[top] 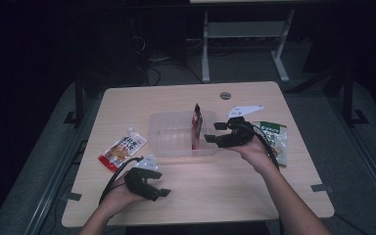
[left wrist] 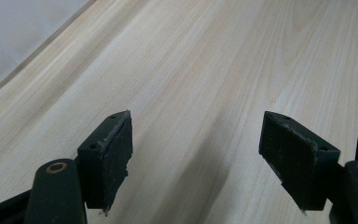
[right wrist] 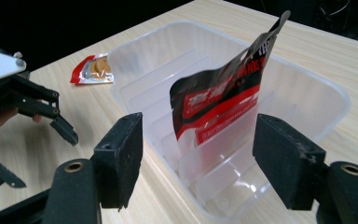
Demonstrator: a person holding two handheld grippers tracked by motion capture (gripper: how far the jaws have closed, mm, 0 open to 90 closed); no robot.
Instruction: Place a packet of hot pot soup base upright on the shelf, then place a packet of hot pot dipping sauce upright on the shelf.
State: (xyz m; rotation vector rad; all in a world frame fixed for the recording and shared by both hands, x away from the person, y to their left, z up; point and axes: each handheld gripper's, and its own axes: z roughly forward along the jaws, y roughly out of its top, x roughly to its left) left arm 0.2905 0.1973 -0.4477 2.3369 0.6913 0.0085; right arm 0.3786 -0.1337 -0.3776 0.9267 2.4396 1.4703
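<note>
Table (top: 235, 191): light wood.
Bin (top: 169, 128): clear plastic, mid-table; holds one pouch.
Black-red pouch (right wrist: 223, 100): upright inside the bin's right part, leaning on a divider.
Right gripper (right wrist: 198, 161): jaws apart, just right of the bin, empty.
Left gripper (left wrist: 196, 149): jaws apart over bare wood, near left.
Spout pouch (top: 122, 148): flat, left of the bin.
Green packet (top: 274, 139): right.

Print on the red-and-black pouch (right wrist: 223, 100) is too blurred to read, and its foot sinks behind the clear bin (right wrist: 307, 93) ribs. The green snack bag (top: 276, 139) sits partly behind the right tongs (top: 214, 132). The spouted pouch (top: 123, 149) lettering is too small to read.
</note>
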